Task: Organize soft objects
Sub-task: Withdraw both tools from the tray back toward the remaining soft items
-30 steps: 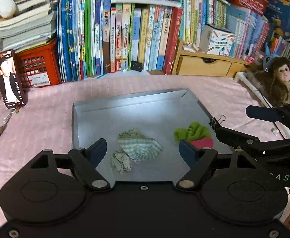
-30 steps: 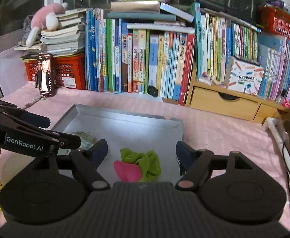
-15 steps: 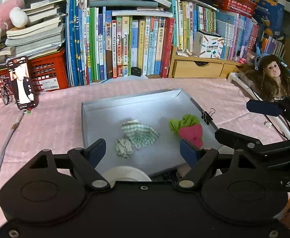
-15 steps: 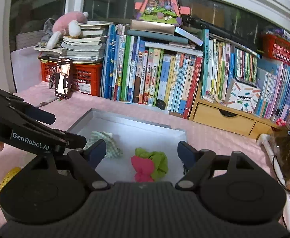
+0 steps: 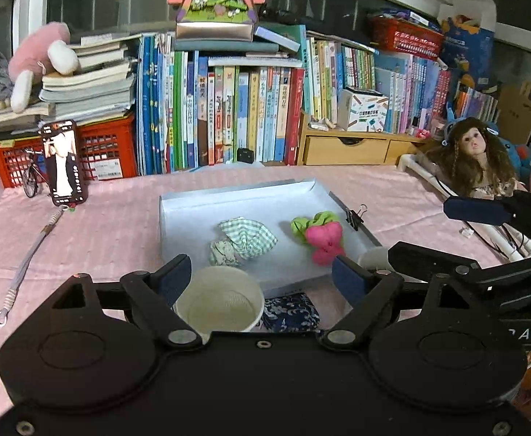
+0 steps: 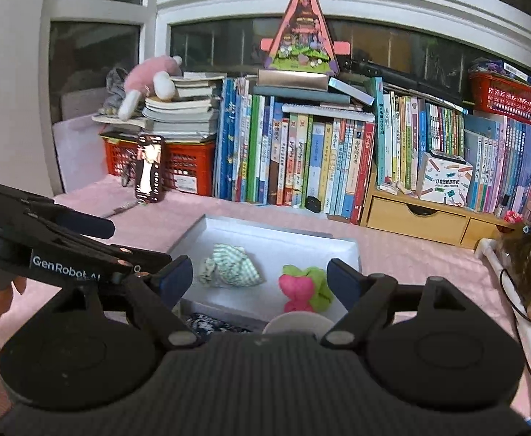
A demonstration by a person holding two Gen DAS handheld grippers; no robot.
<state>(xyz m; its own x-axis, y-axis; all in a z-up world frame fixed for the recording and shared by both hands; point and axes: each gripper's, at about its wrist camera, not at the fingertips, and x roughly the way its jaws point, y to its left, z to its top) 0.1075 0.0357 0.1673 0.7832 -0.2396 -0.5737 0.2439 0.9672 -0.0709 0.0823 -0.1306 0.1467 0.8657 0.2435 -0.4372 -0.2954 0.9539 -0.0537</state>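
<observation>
A grey tray on the pink tablecloth holds a green checked cloth, a small patterned cloth, and a pink and green soft toy. My left gripper is open and empty, held high, short of the tray's near edge. My right gripper is open and empty, also held back above the near edge. Each gripper shows at the side of the other's view.
A white paper cup and a dark blue patterned pouch stand in front of the tray. A second white cup is near its right corner. A doll sits right. Books and a phone stand behind.
Both grippers have pulled back and risen away from the tray, so the cups and the pouch in front came into view. Both stayed open and empty. The cloths did not move.
</observation>
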